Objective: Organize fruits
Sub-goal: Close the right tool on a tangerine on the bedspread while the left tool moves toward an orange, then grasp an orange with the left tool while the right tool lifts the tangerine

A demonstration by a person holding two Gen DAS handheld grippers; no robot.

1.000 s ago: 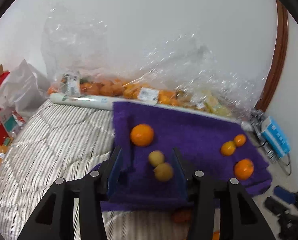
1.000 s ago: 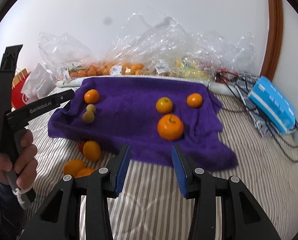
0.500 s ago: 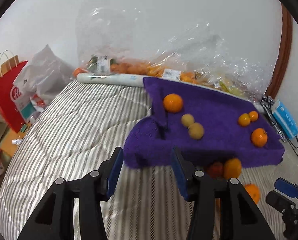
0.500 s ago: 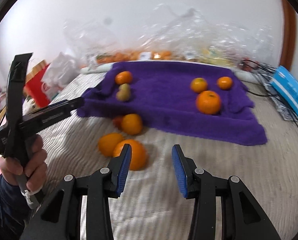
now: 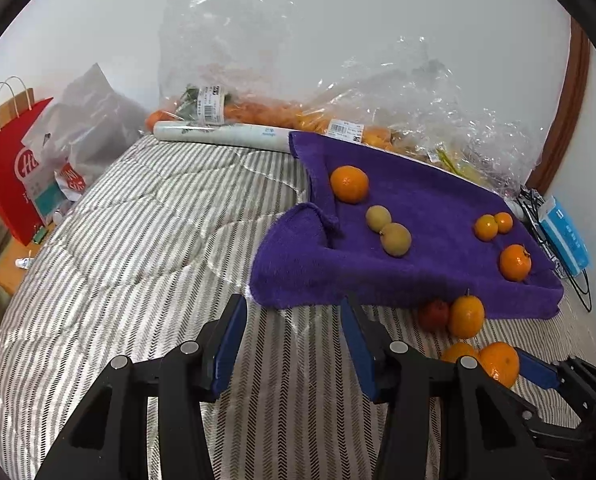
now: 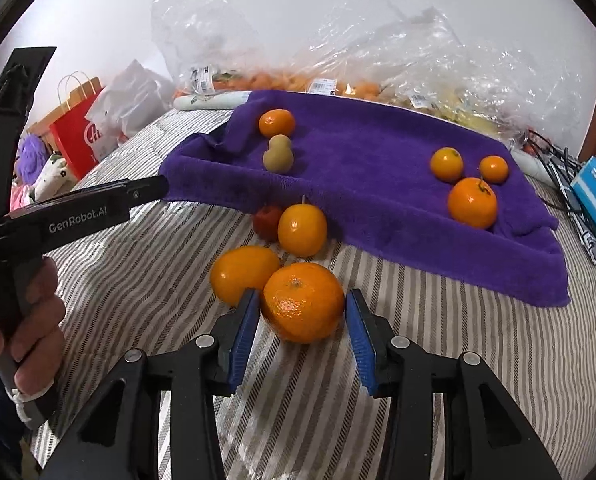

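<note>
We are bracketing a large orange point(image 6: 302, 302) between the spread fingers of our right gripper point(image 6: 301, 312), pads beside it but not clamping. Just beyond it are lying three more fruits, then the purple towel point(image 6: 370, 168). Our left gripper point(image 5: 291, 334) is hanging wide over the striped bedcover point(image 5: 137, 248), the towel ahead.

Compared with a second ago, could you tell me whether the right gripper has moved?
Yes. The right gripper has come down and leftward, away from the purple towel, and now brackets the big orange on the striped bedspread, jaws open.
</note>
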